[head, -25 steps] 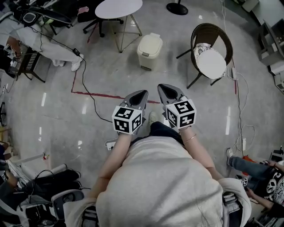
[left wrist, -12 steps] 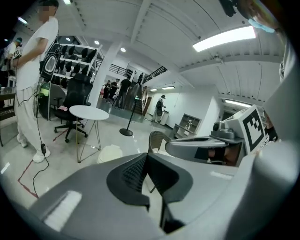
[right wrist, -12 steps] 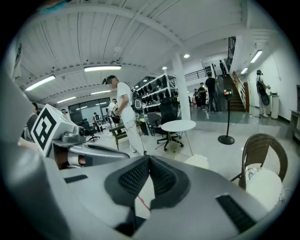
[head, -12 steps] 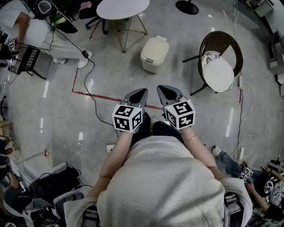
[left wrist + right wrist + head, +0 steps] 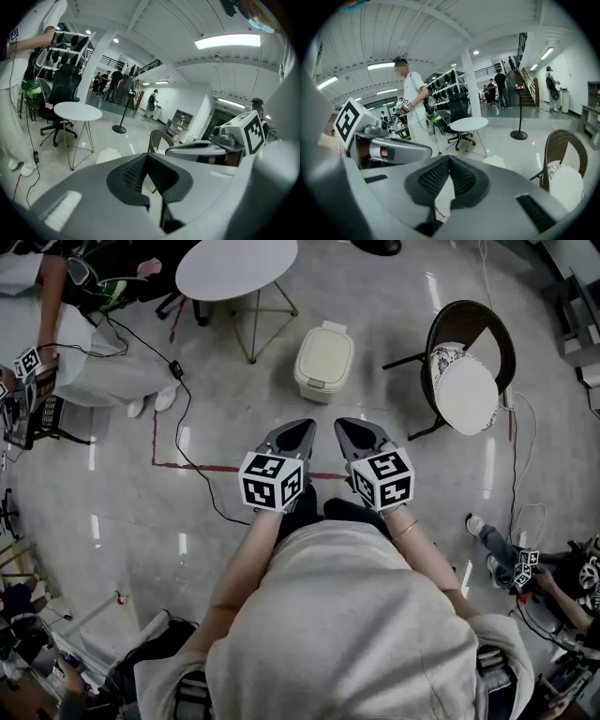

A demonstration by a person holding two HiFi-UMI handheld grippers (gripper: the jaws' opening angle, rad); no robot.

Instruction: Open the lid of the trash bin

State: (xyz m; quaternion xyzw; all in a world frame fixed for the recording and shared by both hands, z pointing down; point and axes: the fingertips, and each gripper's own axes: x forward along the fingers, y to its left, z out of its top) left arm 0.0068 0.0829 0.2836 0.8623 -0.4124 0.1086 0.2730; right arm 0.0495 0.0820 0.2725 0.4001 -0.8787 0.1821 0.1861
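The cream trash bin stands on the grey floor with its lid down, ahead of both grippers. Only a corner of the bin shows over the jaws in the left gripper view, and a cream edge of the bin in the right gripper view. My left gripper and right gripper are held side by side at waist height, pointing at the bin and well short of it. Each one's jaws meet at the tips with nothing between them, as on the left gripper and the right gripper.
A round white table stands just left of and beyond the bin. A wicker chair with a white cushion is to its right. A red tape line and a black cable cross the floor. A person in white stands at left.
Both grippers have been carried forward together, past the red line. The bin, table and chair now sit nearer to them in the head view. The jaws stayed shut.
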